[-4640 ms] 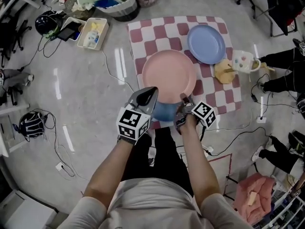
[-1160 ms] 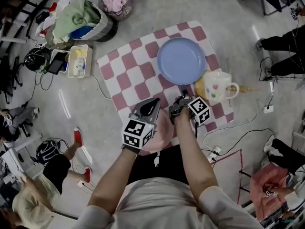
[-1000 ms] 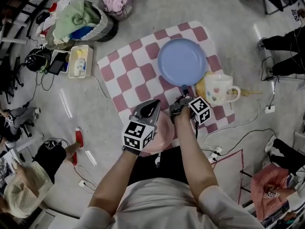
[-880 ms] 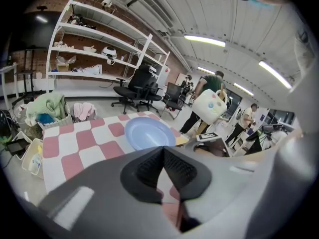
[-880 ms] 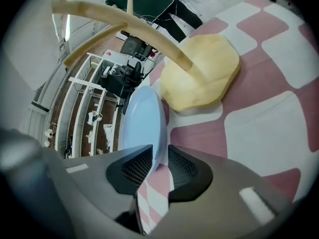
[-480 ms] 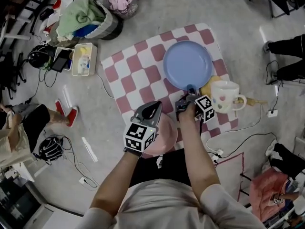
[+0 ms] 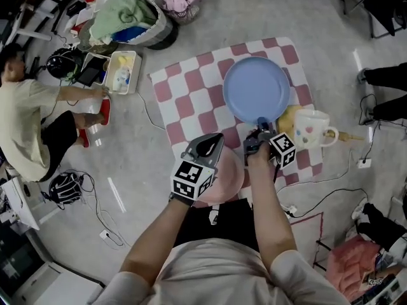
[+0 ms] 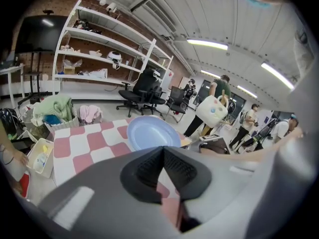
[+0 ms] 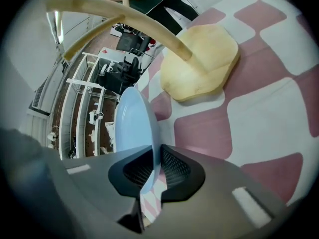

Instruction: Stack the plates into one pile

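Note:
A light blue plate (image 7: 256,88) lies over the pink-and-white checked cloth (image 7: 191,100). My right gripper (image 7: 261,126) is shut on its near rim. In the right gripper view the blue plate (image 9: 132,128) runs edge-on between the closed jaws of the right gripper (image 9: 155,161). A pink plate (image 7: 230,173) sits at the cloth's near edge, in front of the person's lap, partly hidden by my left gripper (image 7: 214,140), which is shut on it. In the left gripper view a strip of the pink plate (image 8: 172,210) shows between the pads of the left gripper (image 8: 163,156), with the blue plate (image 8: 149,133) beyond.
A spotted white mug (image 7: 313,129) stands on a yellow mat (image 7: 287,116) right of the blue plate. A laundry basket (image 7: 130,18), a white tray (image 7: 121,72) and cables lie on the floor at the left, where a person (image 7: 25,126) crouches.
Earlier both grippers held the pink plate over the cloth's middle. Now the left alone holds it at the near edge and the right grips the blue plate. A person has come in at left.

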{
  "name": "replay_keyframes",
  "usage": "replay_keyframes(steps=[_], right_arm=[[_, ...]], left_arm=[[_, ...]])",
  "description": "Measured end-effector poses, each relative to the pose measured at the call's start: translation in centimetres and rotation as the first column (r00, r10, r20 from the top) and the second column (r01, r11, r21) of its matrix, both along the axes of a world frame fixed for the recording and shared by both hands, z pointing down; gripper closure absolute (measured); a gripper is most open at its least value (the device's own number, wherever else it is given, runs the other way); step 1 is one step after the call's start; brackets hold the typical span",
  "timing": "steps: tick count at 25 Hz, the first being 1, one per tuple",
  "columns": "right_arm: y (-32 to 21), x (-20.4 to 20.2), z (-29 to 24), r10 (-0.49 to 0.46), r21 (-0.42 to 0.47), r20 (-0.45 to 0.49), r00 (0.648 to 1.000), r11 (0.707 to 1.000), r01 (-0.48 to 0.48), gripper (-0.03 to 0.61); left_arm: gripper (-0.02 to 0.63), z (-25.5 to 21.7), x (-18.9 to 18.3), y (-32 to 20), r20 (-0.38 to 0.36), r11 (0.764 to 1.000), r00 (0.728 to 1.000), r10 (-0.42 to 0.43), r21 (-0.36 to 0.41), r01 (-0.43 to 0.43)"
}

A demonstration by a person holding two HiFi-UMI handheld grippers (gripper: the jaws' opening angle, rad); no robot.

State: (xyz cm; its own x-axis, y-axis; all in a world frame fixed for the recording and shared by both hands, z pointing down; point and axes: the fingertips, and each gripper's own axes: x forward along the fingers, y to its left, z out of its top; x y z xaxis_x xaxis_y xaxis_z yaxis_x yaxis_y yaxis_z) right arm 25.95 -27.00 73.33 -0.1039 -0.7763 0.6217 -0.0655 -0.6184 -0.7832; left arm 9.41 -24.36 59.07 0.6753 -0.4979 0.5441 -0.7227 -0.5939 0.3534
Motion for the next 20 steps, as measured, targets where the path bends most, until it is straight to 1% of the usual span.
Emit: replay_keyframes(steps=[5,9,20], right_arm=[[1.7,-1.5,-1.5,-0.041,0.014,-0.006,0.999,0.999,0.041,0.532],[3.6,-2.7,-2.8,-0.065,0.031,-0.018,0.998,0.997,0.065,0.532],[10.3,-7.3,-6.2,-0.118,0.058,-0.041,0.992,0.991,0.12,0.531]], left_arm=[[0.607,-0.6,-0.6,1.6,-0.012,1.0,1.0,0.006,0.012,-0.006],[0.607,-1.5,-1.2,3.1,-0.026,0.999,0.999,0.018,0.035,-0.017],[0.607,-4.4,-5.1,8.4,-0.049,0.996,0.999,0.024,0.082,-0.02]])
